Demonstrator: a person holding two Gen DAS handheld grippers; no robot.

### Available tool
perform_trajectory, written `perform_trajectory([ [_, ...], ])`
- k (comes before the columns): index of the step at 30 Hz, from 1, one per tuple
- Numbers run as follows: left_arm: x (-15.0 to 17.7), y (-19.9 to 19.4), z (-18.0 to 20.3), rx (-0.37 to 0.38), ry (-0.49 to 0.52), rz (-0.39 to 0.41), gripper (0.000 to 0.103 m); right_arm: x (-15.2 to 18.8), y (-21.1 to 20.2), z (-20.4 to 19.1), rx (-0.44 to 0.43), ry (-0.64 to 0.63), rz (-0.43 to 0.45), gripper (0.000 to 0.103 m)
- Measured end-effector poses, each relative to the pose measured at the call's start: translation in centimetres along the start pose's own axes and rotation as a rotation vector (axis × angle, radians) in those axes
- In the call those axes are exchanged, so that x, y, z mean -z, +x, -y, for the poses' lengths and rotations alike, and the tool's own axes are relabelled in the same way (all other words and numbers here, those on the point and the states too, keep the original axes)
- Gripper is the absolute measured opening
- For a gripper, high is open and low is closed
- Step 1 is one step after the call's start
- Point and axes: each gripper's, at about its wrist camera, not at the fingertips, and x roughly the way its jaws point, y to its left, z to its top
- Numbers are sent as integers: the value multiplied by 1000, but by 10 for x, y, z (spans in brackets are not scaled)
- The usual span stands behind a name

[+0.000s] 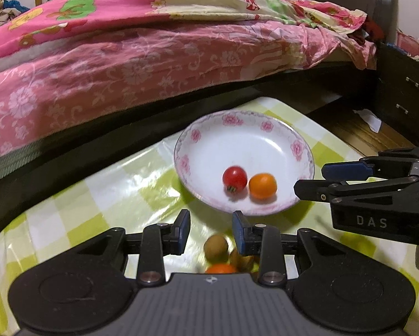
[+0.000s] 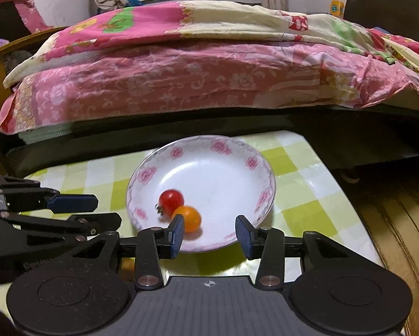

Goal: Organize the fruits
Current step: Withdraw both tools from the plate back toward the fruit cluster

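A white plate with a pink flower rim (image 1: 296, 148) (image 2: 261, 198) sits on the checked tablecloth. In it lie a red cherry tomato (image 1: 234, 179) (image 2: 171, 201) and an orange one (image 1: 262, 185) (image 2: 191, 217), side by side. My left gripper (image 1: 211, 231) is open and empty, just short of the plate's near rim; below it on the cloth lie a brown round fruit (image 1: 215, 247), another brownish one (image 1: 241, 260) and an orange fruit (image 1: 220, 268). My right gripper (image 2: 209, 233) is open and empty over the plate's near rim; it also shows in the left wrist view (image 1: 315, 179).
A bed with pink flowered bedding (image 1: 142, 64) (image 2: 198, 78) runs along the far side of the small table (image 1: 69, 204) (image 2: 307, 193). A dark bedside cabinet (image 1: 402, 95) and wooden floor (image 2: 399, 224) are to the right.
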Motion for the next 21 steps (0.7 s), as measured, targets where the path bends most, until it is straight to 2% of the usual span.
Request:
perform_trajectory([
  [7,23,-17,-13,30,10,-31,41,14,-13,-20,-78,-43,-42,39],
  [13,41,-30,-20,51,31,-56,45,29,-22,-39,-158,-117,-77,45],
  [21,55,-38,-27,68,54,-81,46,38,-14,-53,-190,-181,-122,48],
])
